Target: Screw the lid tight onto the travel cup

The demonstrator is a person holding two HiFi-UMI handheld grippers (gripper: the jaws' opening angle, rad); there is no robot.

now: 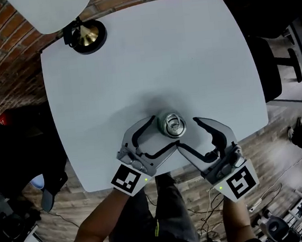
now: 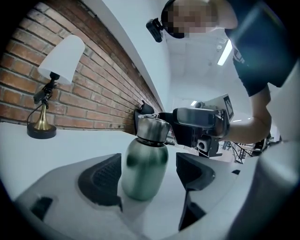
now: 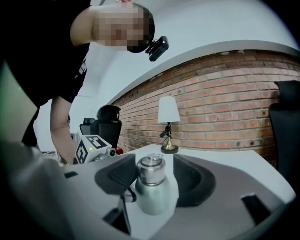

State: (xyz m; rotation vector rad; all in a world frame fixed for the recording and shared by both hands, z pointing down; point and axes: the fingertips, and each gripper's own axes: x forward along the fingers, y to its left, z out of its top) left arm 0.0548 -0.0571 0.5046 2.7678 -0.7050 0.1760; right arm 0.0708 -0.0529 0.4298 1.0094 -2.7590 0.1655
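Upright on the pale desk (image 1: 150, 54), close to its near edge and straight in front of the person: the travel cup (image 1: 171, 125), with the lid (image 3: 151, 169) already seated on its steel neck. Looks like a moment around tightening, not fitting. Approaching from the near left, low against the rounded body: the left gripper (image 1: 165, 132), jaws spread wide around the cup and gripping nothing, probably placed there to steady the body against twisting. Shows a clear gap at the right-hand pad in the left gripper view; sits so close at the other pad that light contact cannot be ruled out. Reaching in from the near right, higher, level with the lid, which would suit turning it: the right gripper (image 1: 187, 134), jaws likewise apart and holding nothing, one pad just beside the lid, the other clearly off it. Cannot be judged whether the lid is screwed fully home: no thread or seam visible under its skirt, and only the shiny top from above. Hidden behind the gripper bodies in both gripper views: the foot of the cup. Cut off at the frame's top edge in the head view: the shade of the lamp (image 1: 85, 36) at the desk's far left corner.
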